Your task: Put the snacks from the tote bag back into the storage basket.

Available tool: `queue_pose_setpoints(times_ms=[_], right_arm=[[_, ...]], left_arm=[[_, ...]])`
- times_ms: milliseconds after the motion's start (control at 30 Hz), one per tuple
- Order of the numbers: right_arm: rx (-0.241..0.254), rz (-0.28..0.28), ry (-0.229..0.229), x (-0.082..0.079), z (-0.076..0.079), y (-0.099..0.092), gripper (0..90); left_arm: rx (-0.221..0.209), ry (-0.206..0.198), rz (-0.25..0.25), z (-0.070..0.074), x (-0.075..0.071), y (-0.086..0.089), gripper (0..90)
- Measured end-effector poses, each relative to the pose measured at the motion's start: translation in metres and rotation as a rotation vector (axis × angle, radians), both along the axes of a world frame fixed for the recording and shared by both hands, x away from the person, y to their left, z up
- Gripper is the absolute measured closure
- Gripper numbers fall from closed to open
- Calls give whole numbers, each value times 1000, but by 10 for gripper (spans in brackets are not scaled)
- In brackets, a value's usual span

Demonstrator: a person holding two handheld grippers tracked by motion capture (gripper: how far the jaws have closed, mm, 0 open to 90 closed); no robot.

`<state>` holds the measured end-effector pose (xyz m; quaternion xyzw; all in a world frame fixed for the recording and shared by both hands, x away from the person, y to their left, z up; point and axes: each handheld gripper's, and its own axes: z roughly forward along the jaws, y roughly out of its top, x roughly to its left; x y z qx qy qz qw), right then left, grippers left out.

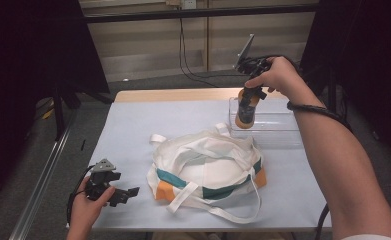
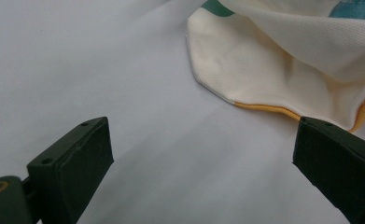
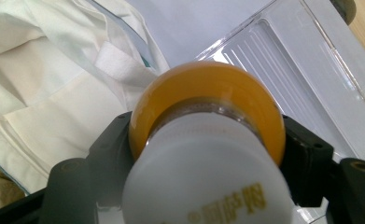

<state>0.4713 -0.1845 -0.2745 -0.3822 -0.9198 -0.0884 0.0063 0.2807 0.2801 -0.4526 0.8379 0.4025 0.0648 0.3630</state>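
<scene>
At the table's near edge the left gripper [image 1: 128, 192] lay with its jaws spread apart, nothing between them, just beside the white bag [image 1: 208, 167]. Farther back, the right gripper [image 1: 246, 102] clamped an orange bottle [image 1: 245, 114], holding it upright over the clear tray [image 1: 283, 131].

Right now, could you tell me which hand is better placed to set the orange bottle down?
Right. Its claw is shut on the orange bottle, held upright at the clear tray. The left claw rests open near the table's front edge, beside the bag.
</scene>
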Motion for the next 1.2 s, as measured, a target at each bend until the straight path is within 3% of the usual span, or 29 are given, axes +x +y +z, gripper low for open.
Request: queue_pose_setpoints(times_ms=[567,1200], right_arm=[[-7,2,8,7,-12,4,297],[-10,13,12,7,-25,6,297]], left_arm=[[13,-5,8,1,0,1,46],[1,-1,1,0,0,2,46]])
